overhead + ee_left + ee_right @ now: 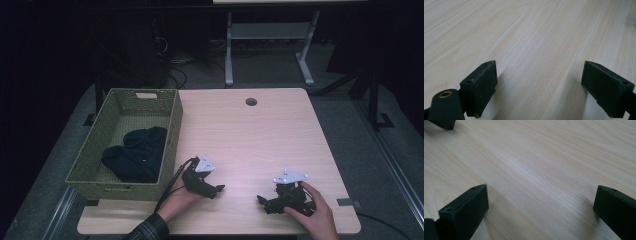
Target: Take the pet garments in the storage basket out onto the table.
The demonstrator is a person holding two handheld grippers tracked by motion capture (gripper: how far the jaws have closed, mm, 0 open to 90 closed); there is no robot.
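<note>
— Tongs status: your left tongs (218,189) rest low on the counter (260,135), jaws wide apart, gripping nothing. Right?

— Your right tongs (261,200) match: spread wide, empty, near the front edge.

— Beyond them?

— Green woven basket (92,150) at the counter's left edge; dark cloth (136,155) lies bunched inside it.

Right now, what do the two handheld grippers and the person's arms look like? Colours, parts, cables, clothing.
Both are black handheld units. The left gripper and the right gripper each carry a grey three-cornered plate on top. A black cable trails from the left one. Up close, the jaws are matte black blocks with small screw holes; a brass-ringed hole sits beside one left jaw. The left forearm wears a dark plaid sleeve.
</note>
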